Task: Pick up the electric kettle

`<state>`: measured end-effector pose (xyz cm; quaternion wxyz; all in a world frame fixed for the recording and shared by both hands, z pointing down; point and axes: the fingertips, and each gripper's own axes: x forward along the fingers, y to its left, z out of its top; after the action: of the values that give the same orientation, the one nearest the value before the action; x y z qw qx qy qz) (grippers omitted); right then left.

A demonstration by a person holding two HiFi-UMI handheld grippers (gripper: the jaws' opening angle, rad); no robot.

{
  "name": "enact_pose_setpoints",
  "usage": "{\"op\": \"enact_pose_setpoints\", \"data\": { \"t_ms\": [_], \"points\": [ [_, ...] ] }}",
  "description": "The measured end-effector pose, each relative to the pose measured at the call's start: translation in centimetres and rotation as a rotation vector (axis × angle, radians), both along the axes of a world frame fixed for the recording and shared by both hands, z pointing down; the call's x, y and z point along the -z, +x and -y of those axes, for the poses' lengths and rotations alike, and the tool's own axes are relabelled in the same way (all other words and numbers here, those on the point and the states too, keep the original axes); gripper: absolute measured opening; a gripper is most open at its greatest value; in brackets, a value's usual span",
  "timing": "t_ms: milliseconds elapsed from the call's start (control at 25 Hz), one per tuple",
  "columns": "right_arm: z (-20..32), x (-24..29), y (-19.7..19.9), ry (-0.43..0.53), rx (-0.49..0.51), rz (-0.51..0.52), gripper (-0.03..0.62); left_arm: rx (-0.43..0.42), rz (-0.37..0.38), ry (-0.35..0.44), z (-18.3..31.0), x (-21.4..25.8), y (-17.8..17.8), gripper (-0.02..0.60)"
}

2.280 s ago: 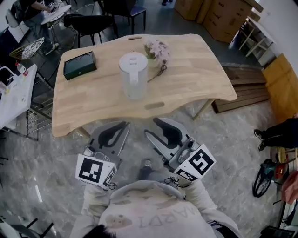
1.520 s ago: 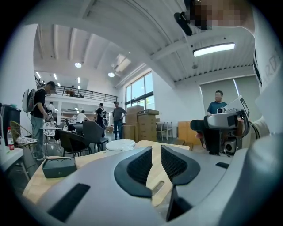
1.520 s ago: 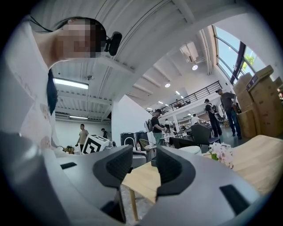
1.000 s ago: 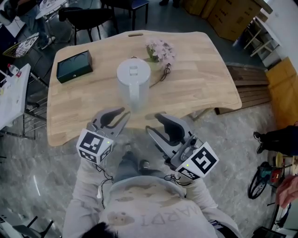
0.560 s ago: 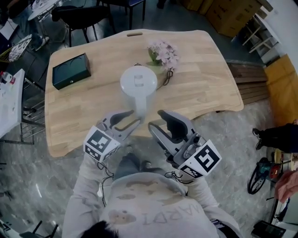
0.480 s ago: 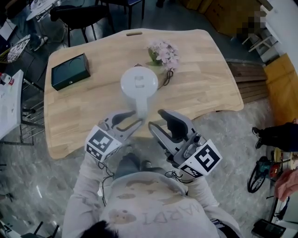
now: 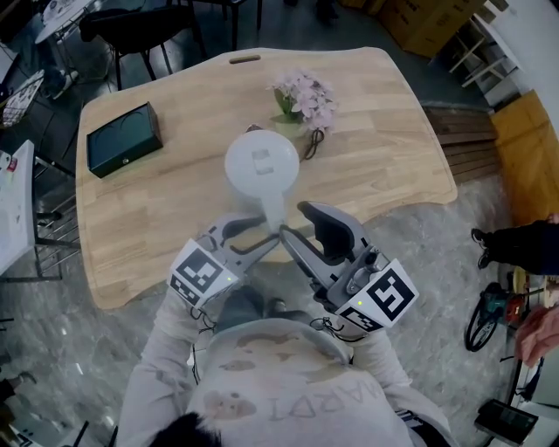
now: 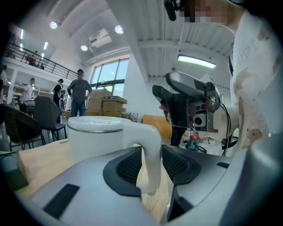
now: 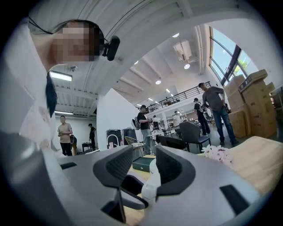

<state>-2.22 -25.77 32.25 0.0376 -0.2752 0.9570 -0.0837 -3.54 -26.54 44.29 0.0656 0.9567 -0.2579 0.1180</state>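
The white electric kettle (image 7: 261,166) stands near the front of the wooden table (image 7: 393,166), its handle (image 7: 272,212) pointing at me. My left gripper (image 7: 266,230) is open, and its jaws straddle the handle (image 8: 150,154). In the left gripper view a narrow gap shows on each side of the handle. Just right of the handle, my right gripper (image 7: 299,225) hangs open and holds nothing. In the right gripper view the handle (image 9: 150,185) shows low between that gripper's jaws (image 9: 143,170).
A dark green box (image 7: 122,140) lies at the table's left. A bunch of pink flowers (image 7: 306,96) lies behind the kettle. Black chairs (image 7: 140,26) stand beyond the far edge. Wooden planks (image 7: 463,140) and cardboard boxes are on the floor to the right.
I have come up to the table. The left gripper has moved forward until its jaws flank the kettle handle. The right gripper has moved in beside it, still open.
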Motion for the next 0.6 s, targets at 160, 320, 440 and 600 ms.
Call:
{"op": "enact_pose_setpoints", "data": {
  "t_ms": [160,320,440,600],
  "points": [
    [0.3,-0.3,0.2,-0.008,-0.009,-0.003,0.153,-0.006,0.009,-0.006,0.0,-0.5,0.8,0.233],
    [0.4,-0.3,0.6,-0.011,-0.016,-0.005,0.153,0.006,0.0,-0.012,0.4,-0.8,1.4,0.233],
    [0.3,-0.4,0.9,-0.012,-0.023,-0.009,0.153,0.008,-0.001,-0.01,0.4,-0.9,1.9,0.233],
    [0.2,-0.4,1.3,-0.014,-0.031,-0.011,0.152,0.024,0.018,0.014,0.7,-1.0,2.5,0.236]
  ]
}}
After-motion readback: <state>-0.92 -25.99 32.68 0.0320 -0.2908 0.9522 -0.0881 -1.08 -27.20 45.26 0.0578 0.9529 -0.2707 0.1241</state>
